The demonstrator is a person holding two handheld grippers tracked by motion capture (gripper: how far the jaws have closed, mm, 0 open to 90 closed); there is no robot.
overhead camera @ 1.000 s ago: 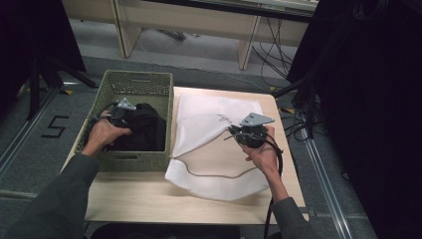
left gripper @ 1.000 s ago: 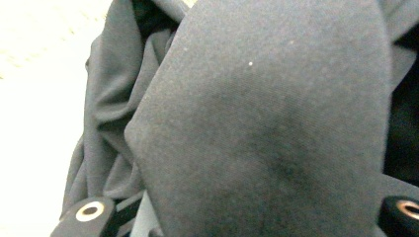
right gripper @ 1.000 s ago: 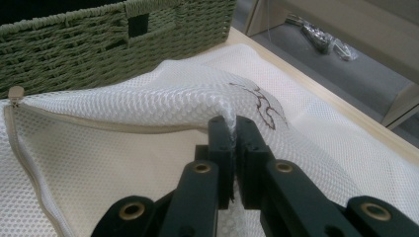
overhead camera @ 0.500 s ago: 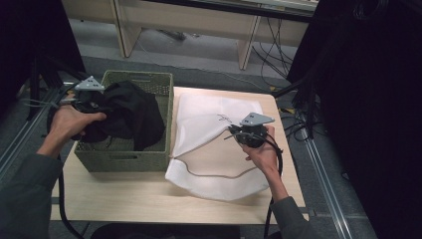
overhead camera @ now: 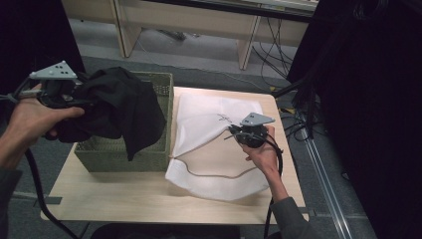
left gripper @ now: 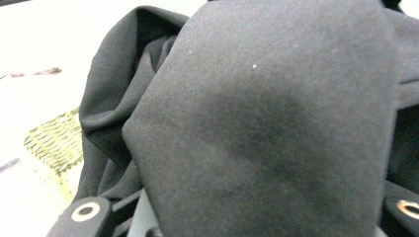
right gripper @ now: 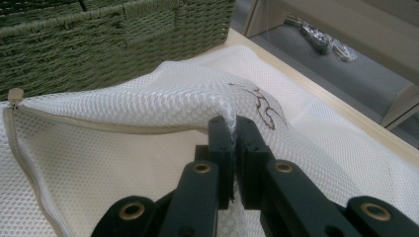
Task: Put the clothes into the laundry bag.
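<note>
Left gripper (overhead camera: 74, 97), at the upper left of the high view, grasps a black garment (overhead camera: 119, 107) that hangs over the green woven basket (overhead camera: 124, 154). Right of centre, the right gripper (overhead camera: 239, 132) lifts the upper layer of a white mesh bag (overhead camera: 214, 144) lying on the wooden table (overhead camera: 124, 199).

Across the left gripper view, the black garment (left gripper: 267, 118) covers the jaws, with basket weave (left gripper: 54, 143) at lower left.

At the bottom centre of the right gripper view, the right gripper (right gripper: 232, 128) is clenched on the mesh bag's (right gripper: 123, 113) open edge, the basket (right gripper: 113, 34) across the top.
</note>
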